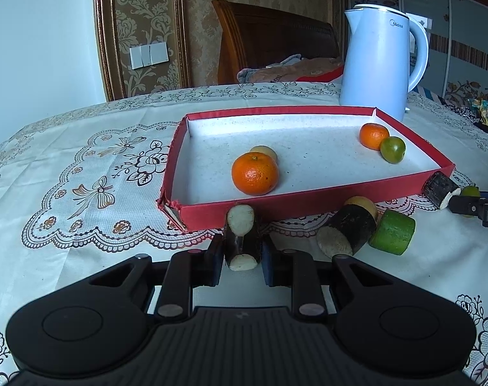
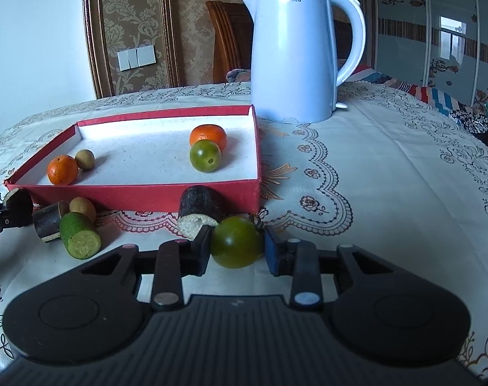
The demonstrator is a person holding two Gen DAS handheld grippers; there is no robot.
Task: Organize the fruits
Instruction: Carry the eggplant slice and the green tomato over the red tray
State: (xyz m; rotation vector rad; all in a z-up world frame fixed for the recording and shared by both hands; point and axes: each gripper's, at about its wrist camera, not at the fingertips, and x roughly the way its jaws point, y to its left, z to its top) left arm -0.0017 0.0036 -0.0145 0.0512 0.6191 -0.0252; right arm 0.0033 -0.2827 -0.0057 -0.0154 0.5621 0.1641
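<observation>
A: Left gripper?
B: Jaws were clamped on a dark sugarcane piece before the red tray.
A: Right gripper?
B: Jaws were clamped on a green tomato, on the bench.

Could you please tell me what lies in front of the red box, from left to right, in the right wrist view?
Dark cane piece held by the left tool → second dark cane piece → green cucumber chunk → dark cane piece with pale cut end → green tomato gripped in the right tool.
</observation>
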